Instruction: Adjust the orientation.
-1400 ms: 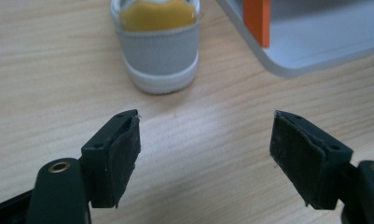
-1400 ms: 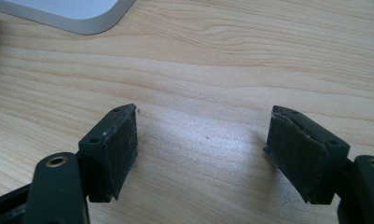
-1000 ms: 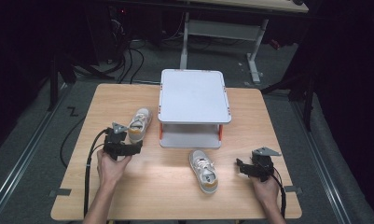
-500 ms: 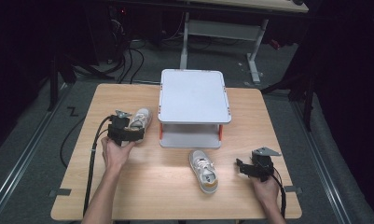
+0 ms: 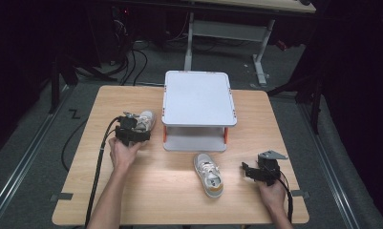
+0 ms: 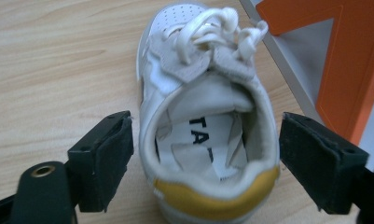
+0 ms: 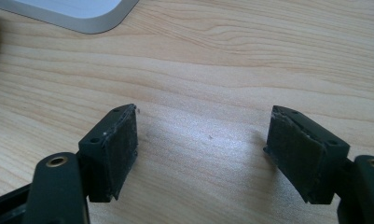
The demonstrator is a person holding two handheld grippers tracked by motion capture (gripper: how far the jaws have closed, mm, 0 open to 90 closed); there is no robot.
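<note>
Two shoes were out there: one (image 5: pixel 144 121) by the left tool (image 5: pixel 132 136), one (image 5: pixel 209 174) mid-worktop (image 5: pixel 84 171). One white stand (image 5: pixel 198 98) stood at the back. Two tools were counted, the right tool (image 5: pixel 249 171) making the second. One worktop.

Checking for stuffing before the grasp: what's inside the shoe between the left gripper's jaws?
Inside the shoe sits crumpled white paper printed with black letters "TA". The toe end is hidden under the tongue and laces.

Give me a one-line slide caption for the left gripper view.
Open left tongs straddle the heel of a white shoe with a yellow heel tab, on a wooden table beside an orange-legged stand.
</note>
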